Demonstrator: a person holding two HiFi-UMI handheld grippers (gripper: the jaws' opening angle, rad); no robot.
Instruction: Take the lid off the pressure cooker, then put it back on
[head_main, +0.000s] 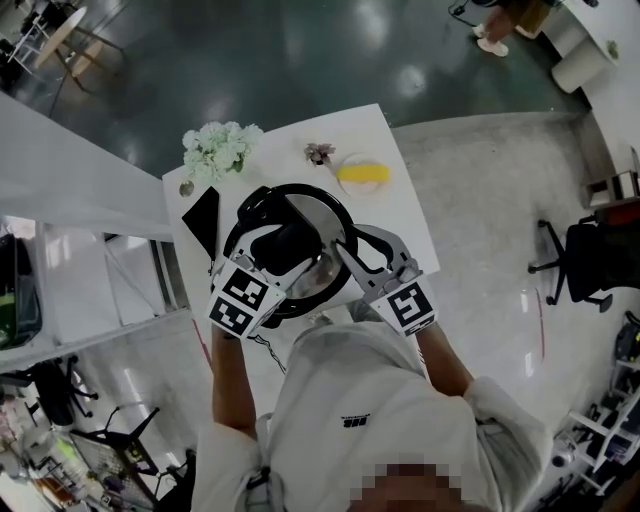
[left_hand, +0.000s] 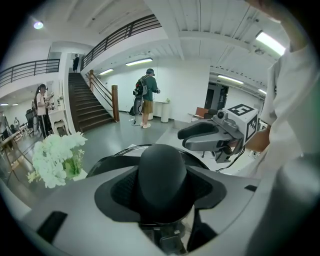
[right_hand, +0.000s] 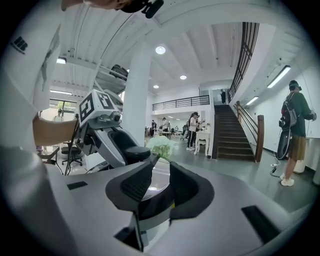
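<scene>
On the left, the left gripper (head_main: 268, 250) had its jaws squeezed around the fat black handle (left_hand: 162, 172) of the lid (head_main: 322, 272). On the right, the right gripper (head_main: 355, 250) had its jaws pinching the shiny rim on the lid's right side.

The lid was over the middle of the small white counter (head_main: 400, 210), a bit toward the near edge. I could not tell if it was free of the cooker below.

To do this step well, I think both hands should lift together and keep the lid flat. If one side went up faster, the lid could tip and slip out of the thin pinch on the rim. It should also stay away from the flowers (head_main: 220, 148) at the far left corner and the yellow thing (head_main: 363, 174) near the far right corner.

Both bare forearms reached forward from the body, one on each side of the lid. The left gripper tipped down onto the handle. The right gripper lay almost flat and came in from the side.
</scene>
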